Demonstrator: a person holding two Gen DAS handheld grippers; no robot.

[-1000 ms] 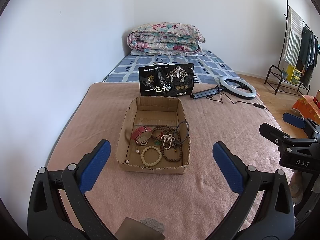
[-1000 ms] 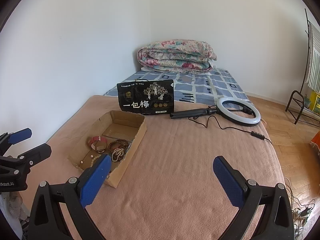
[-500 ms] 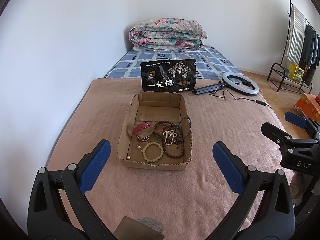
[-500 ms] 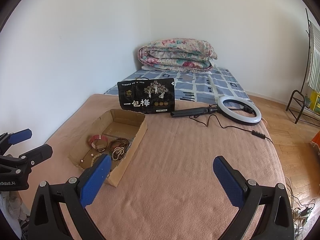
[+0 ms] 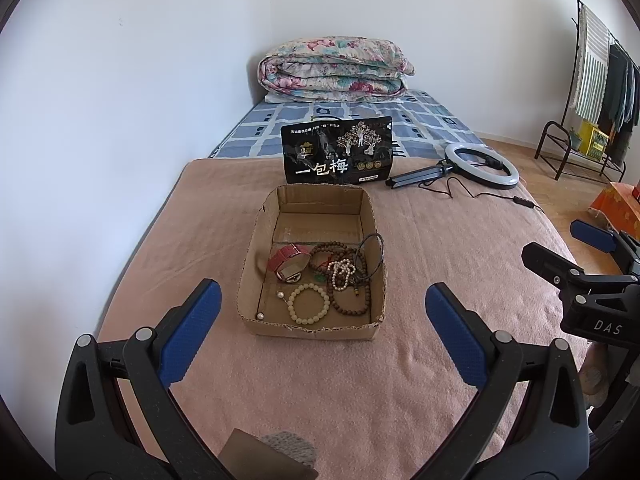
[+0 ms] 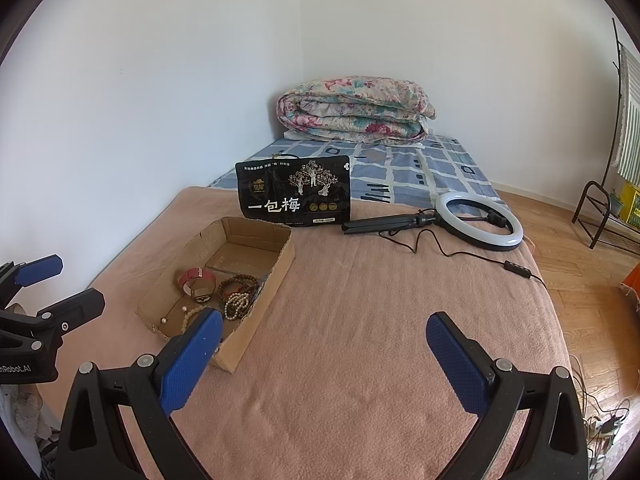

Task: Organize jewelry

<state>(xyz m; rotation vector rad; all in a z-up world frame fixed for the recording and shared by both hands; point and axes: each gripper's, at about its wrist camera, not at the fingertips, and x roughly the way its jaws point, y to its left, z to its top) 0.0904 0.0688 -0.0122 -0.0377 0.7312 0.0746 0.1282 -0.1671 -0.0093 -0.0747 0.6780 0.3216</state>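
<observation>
An open cardboard box (image 5: 256,248) sits on the pink blanket; it also shows in the right wrist view (image 6: 276,268). In it lie a pink-strapped watch (image 5: 289,261), a cream bead bracelet (image 5: 309,309), a white pearl string (image 5: 341,273), brown bead strands (image 5: 352,304), a dark cord (image 5: 376,252) and loose pearls (image 5: 260,315). My left gripper (image 5: 320,332) is open and empty, just short of the box's near wall. My right gripper (image 6: 324,356) is open and empty, to the right of the box; it shows at the right edge of the left wrist view (image 5: 592,276).
A black snack bag (image 5: 338,156) stands behind the box. A ring light on a folded tripod (image 5: 480,166) with its cable lies at the back right. A folded floral quilt (image 5: 334,70) lies at the bed's head. A clothes rack (image 5: 592,92) stands on the wooden floor at right.
The left wrist camera has tilted slightly, so the box sits a little higher and farther in its view. The right gripper has barely moved. Both stay open.
</observation>
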